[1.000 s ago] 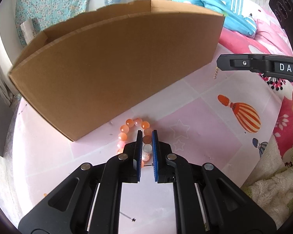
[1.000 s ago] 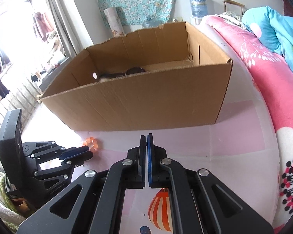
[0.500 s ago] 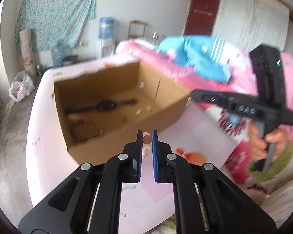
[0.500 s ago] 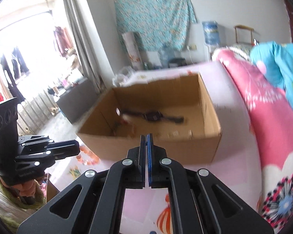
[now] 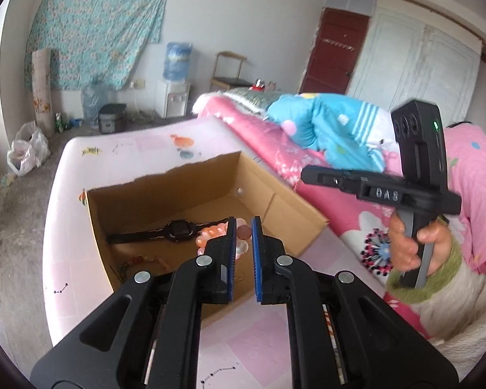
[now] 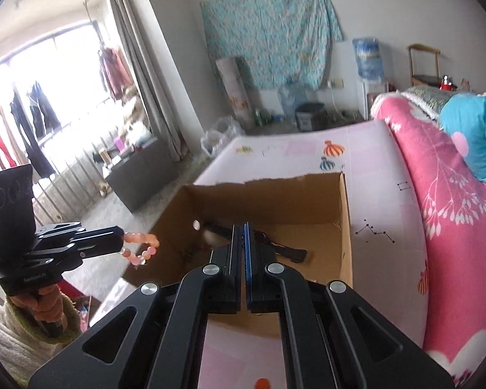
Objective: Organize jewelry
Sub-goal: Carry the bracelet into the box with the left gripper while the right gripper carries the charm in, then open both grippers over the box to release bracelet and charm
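My left gripper (image 5: 243, 223) is shut on an orange and pink bead bracelet (image 5: 210, 234), which dangles above the open cardboard box (image 5: 184, 188). In the right wrist view the bracelet (image 6: 142, 249) hangs from the left gripper (image 6: 121, 238) just left of the box's near left corner. A black wristwatch (image 5: 178, 230) lies on the box floor. My right gripper (image 6: 242, 227) is shut with nothing in it and hovers over the box (image 6: 346, 227) above the watch strap (image 6: 288, 253). From the left wrist view the right gripper (image 5: 304, 174) hangs to the right of the box.
The box stands on a pale pink printed mat (image 5: 71, 227) over a bed. A pink flowered quilt (image 6: 437, 194) and a blue garment (image 5: 333, 129) lie along the right. Small chain pieces (image 5: 136, 261) rest on the box floor. A hand (image 5: 405, 246) holds the right gripper.
Both grippers have risen. The left one lifted the bead bracelet off the mat in front of the box up over the box opening, and both views now look down into the box.
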The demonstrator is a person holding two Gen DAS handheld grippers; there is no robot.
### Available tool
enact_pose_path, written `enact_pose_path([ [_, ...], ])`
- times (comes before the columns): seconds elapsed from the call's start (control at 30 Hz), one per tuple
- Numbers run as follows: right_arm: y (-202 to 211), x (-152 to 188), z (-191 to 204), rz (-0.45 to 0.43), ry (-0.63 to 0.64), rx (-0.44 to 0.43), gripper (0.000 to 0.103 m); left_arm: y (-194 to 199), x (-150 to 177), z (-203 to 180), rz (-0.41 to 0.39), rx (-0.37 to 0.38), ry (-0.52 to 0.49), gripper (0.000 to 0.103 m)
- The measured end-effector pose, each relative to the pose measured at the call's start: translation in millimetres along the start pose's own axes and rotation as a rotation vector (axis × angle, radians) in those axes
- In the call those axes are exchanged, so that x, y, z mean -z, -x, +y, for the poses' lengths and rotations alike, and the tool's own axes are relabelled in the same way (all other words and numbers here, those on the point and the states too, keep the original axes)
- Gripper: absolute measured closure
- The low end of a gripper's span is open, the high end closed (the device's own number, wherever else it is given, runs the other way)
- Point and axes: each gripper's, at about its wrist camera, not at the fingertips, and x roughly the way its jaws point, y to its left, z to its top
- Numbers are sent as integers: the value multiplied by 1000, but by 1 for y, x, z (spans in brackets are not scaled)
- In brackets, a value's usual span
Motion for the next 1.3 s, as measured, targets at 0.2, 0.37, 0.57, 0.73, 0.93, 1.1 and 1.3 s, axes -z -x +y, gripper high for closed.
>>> enact_pose_path([
  [0.2, -71, -27, -27, 215, 54, 81, 101, -46, 6, 29, 100, -4, 63, 95],
  [0.37, -116, -39, -43, 336, 109, 149, 100, -70, 13, 43, 158, -15, 92, 95],
  [0.57, -118, -47, -56, 305, 69, 151, 87, -79, 16, 50, 205, -28, 126, 95],
  [0.73, -94, -47, -64, 205, 15, 127, 81, -87, 16, 49, 259, -24, 138, 95],
  [0.93, -54, -34, -72, 91, -86, 63, 71, -100, 18, 52, 398, 71, 186, 95],
  [1.1, -43, -26, -75, 59, -99, 57, 69, -131, 33, 67, 625, 143, 306, 94],
  [1.3, -35, -20, -87, 38, -113, 85, 65, -127, 31, 68, 618, 92, 307, 82],
])
